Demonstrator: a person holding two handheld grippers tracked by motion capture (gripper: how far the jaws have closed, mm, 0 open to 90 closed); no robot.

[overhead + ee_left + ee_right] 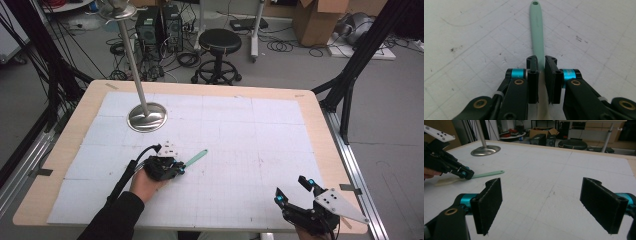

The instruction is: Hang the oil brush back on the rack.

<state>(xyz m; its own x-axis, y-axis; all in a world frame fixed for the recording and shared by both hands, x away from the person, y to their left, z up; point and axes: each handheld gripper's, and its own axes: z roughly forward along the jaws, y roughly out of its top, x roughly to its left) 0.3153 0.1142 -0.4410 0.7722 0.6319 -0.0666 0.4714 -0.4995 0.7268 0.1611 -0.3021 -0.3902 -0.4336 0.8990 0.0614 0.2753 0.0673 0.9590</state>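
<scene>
Mint-green spatula [537,35] lies on the mat [240,130], near the lamp base [147,117]. Left gripper [541,65] clamps its handle; we should lift level and slowly. Right gripper [549,202] gapes wide, well apart from the base.

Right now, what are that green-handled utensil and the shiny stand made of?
The utensil: probably plastic or silicone, going by its matte, evenly mint handle and the cream end nearer the left tool. The stand: likely polished metal, as its base mirrors the room's light.
</scene>
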